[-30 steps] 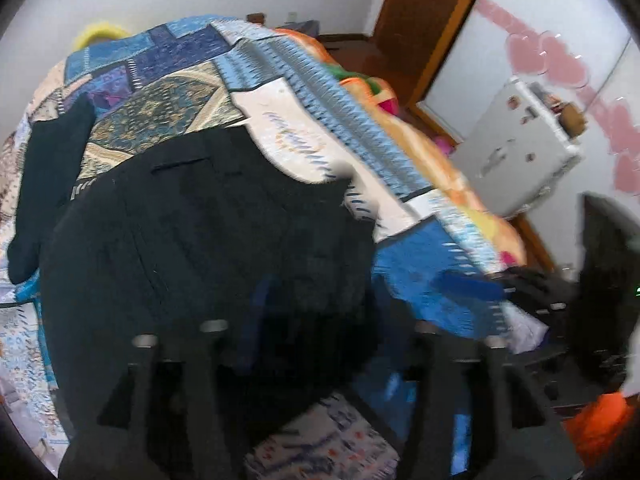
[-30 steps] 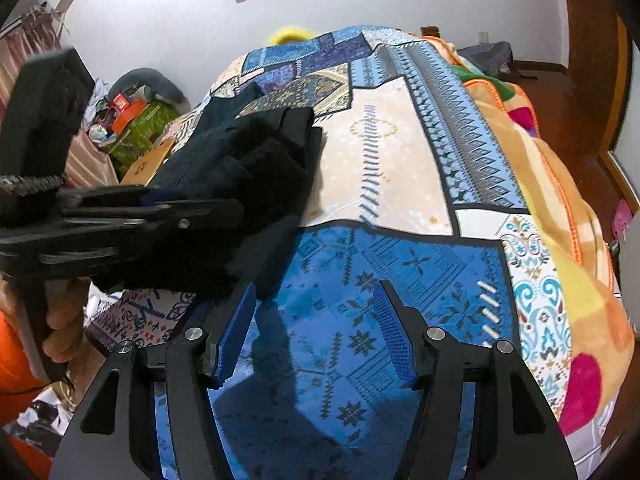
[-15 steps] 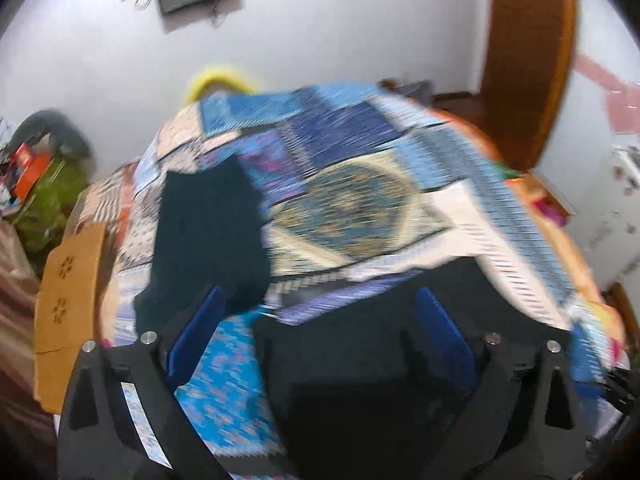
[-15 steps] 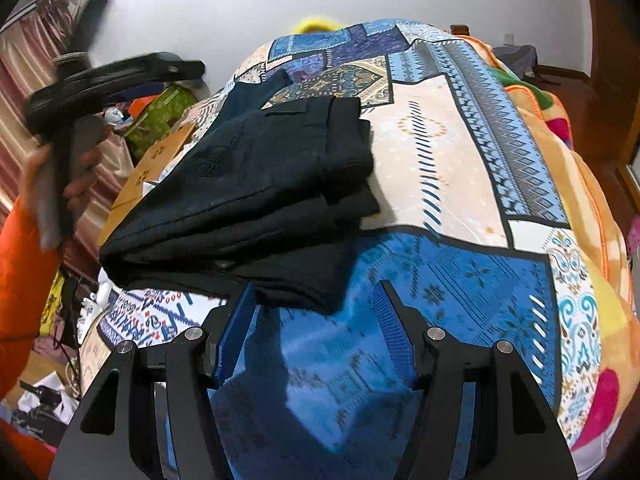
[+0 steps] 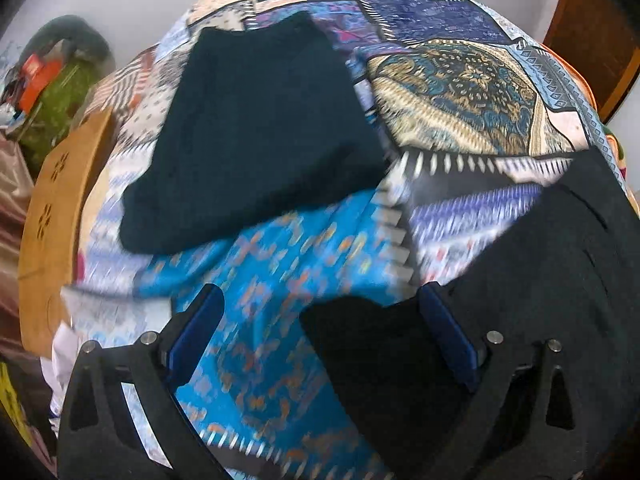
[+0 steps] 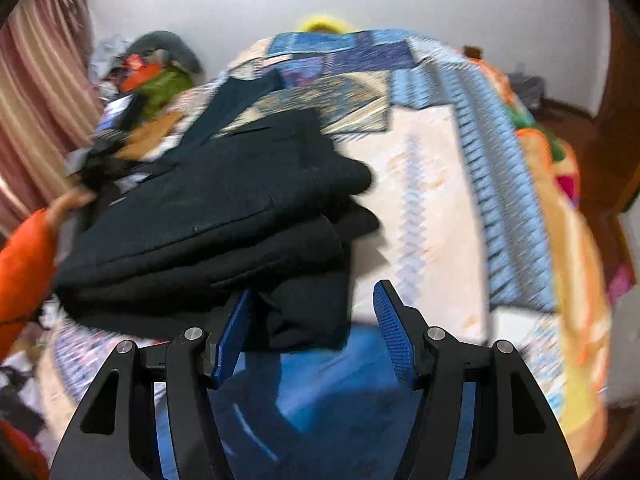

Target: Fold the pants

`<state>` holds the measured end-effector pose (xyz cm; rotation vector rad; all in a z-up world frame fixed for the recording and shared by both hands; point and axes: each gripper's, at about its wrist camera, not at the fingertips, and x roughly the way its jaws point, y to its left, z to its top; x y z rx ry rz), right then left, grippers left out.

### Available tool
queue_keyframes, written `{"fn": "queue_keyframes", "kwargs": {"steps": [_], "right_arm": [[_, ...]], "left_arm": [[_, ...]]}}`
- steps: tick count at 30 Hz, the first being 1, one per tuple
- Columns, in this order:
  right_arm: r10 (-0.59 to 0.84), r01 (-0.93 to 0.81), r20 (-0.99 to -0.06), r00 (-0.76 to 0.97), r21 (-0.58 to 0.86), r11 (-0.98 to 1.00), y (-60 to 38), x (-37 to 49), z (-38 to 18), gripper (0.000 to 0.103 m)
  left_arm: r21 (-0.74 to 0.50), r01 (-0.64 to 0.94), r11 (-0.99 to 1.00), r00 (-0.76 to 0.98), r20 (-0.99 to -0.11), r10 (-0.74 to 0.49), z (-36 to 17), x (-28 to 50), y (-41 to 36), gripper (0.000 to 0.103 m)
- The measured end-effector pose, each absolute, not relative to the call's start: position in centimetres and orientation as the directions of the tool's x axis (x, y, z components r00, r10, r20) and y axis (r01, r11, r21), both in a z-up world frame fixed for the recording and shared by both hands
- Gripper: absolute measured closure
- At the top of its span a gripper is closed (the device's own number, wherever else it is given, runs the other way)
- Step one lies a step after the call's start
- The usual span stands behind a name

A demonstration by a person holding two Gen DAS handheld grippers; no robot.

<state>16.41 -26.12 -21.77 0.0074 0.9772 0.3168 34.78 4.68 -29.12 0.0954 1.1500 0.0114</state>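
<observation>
Folded black pants (image 6: 224, 220) lie in a thick stack on the patterned bedspread (image 6: 432, 184); they also show at the lower right of the left wrist view (image 5: 520, 280). A second dark garment (image 5: 256, 132) lies flat farther back on the bed. My left gripper (image 5: 320, 320) is open and empty, over the blue patch of bedspread beside the pants' edge. My right gripper (image 6: 316, 312) is open and empty, its fingertips at the near edge of the pants stack.
A wooden bed board (image 5: 52, 208) runs along the left side. Clutter with a green bag (image 6: 160, 84) sits by the wall. A curtain (image 6: 36, 80) hangs at left. A wooden door (image 5: 592, 28) stands at right. An orange-sleeved arm (image 6: 24, 264) is at the pants' left.
My left gripper let go of the pants, lifted and swung left, now low over the bedspread. My right gripper moved forward to the stack's near edge. The pants lie folded.
</observation>
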Motion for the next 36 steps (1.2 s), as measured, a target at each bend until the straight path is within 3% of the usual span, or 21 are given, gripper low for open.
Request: {"fn": "queue_keyframes", "kwargs": {"steps": [9,17,23,27,31,36], "right_arm": [[0.273,-0.219,-0.755,0.596,0.175,0.96,-28.1,16.8,-17.4,0.046],[0.379,-0.344,-0.734,0.563,0.209,0.916,-23.8,14.3,-16.7,0.046],[0.389,-0.401,-0.753,0.53,0.181,0.898,-20.6,12.9,-19.8,0.046],[0.412,-0.357,-0.752,0.515,0.25,0.9,-22.2,12.7,-21.0,0.046],[0.401,-0.362,-0.763,0.507,0.233,0.903,-23.0,12.9,-19.9,0.057],[0.384,-0.37,-0.739,0.553,0.195,0.908,-23.0,14.8,-17.5,0.06]], "left_arm": [[0.075,-0.048,0.996,0.436,-0.895,0.088,-27.1,24.6,5.7,0.003],[-0.059,-0.057,0.997,0.448,-0.894,-0.027,-26.4,19.5,5.6,0.004],[-0.017,-0.033,0.999,0.456,-0.89,0.0,-26.1,18.4,5.9,0.004],[0.033,-0.022,0.999,0.45,-0.892,0.04,-26.0,18.3,6.7,0.003],[0.134,0.0,0.991,0.491,-0.863,0.117,-24.0,18.7,6.8,0.004],[0.103,0.065,0.993,0.591,-0.805,0.045,-19.4,20.8,5.1,0.004]]}}
